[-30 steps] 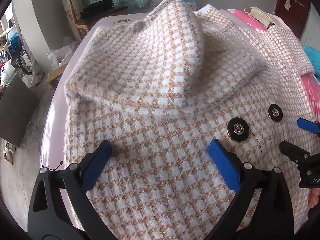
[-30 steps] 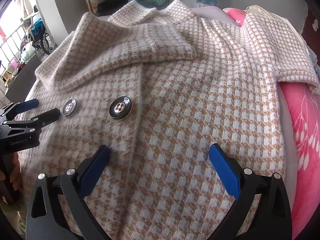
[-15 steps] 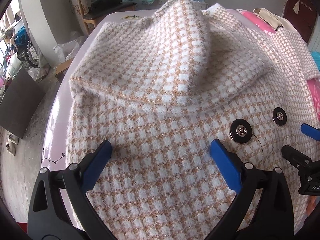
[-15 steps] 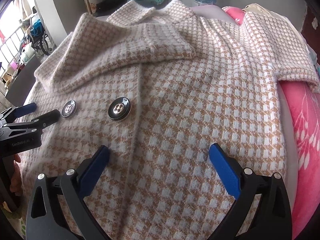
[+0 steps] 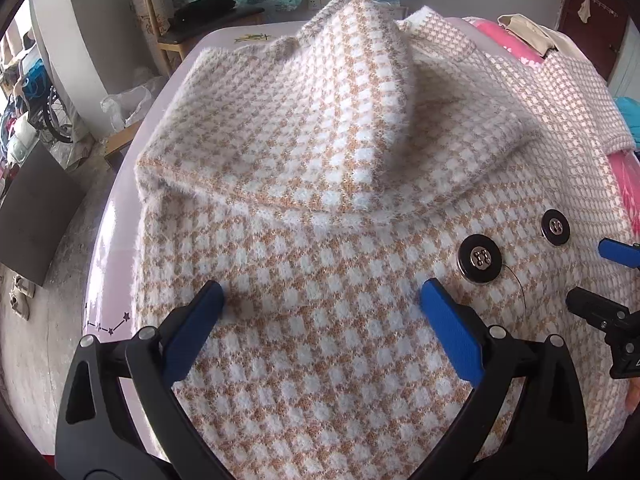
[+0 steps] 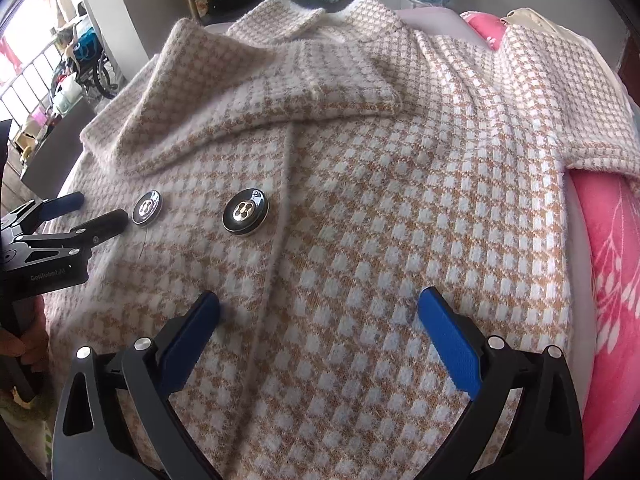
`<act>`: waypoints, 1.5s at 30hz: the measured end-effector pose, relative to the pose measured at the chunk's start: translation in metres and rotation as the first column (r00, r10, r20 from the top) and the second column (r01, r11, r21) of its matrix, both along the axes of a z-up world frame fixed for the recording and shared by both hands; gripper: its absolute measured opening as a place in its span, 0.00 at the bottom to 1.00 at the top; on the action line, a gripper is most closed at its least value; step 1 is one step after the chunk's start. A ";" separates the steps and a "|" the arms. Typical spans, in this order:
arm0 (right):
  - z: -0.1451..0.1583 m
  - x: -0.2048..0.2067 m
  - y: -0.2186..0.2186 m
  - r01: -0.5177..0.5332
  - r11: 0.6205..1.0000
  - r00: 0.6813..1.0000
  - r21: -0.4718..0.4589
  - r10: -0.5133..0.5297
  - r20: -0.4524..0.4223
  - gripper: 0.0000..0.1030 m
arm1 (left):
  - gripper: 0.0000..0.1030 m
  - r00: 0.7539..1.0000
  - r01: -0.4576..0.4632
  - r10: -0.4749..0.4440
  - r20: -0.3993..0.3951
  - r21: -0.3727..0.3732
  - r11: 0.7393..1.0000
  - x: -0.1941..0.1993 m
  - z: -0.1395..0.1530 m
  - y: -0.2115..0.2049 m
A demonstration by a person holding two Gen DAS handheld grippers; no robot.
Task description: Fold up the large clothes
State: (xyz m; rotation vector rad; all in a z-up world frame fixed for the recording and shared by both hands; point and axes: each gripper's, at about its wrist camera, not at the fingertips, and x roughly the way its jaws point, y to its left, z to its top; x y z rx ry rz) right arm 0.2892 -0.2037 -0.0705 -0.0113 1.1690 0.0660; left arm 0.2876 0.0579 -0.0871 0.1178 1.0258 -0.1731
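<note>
While both grippers hover low over the coat [image 5: 320,208], neither one has hold of anything: the left gripper [image 5: 322,300] sits at the bottom of its own view with its blue fingers [image 5: 192,332] spread wide over the fuzzy checked fabric, and the right gripper [image 6: 318,306] looks the same in its view. That coat lies spread across the pale table [image 5: 116,216], filling most of both frames, with two black buttons [image 6: 245,212] left of centre in the right view. At the far left edge there, a hand [image 6: 32,332] is mostly cut off. Can't really tell whether the fingertips touch the cloth.
</note>
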 end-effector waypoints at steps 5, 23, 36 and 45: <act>0.036 0.008 -0.011 -0.023 0.995 0.998 0.093 0.018 0.059 0.94 | 0.93 0.996 -0.006 0.008 0.093 -0.021 1.000 -0.002 0.022 0.013; 0.021 0.164 -0.072 0.116 0.937 0.993 0.330 -0.111 -0.033 0.55 | 0.54 0.966 -0.219 0.233 0.110 -0.131 0.967 0.046 0.021 0.072; -0.003 0.180 -0.036 -0.026 0.986 0.998 0.166 0.036 -0.057 0.11 | 0.50 0.944 -0.268 0.310 0.114 -0.286 0.920 0.045 0.010 0.101; 0.061 0.199 -0.061 0.052 0.989 0.987 0.141 -0.073 0.144 0.04 | 0.48 0.943 -0.278 0.324 0.069 -0.370 0.886 0.045 0.003 0.114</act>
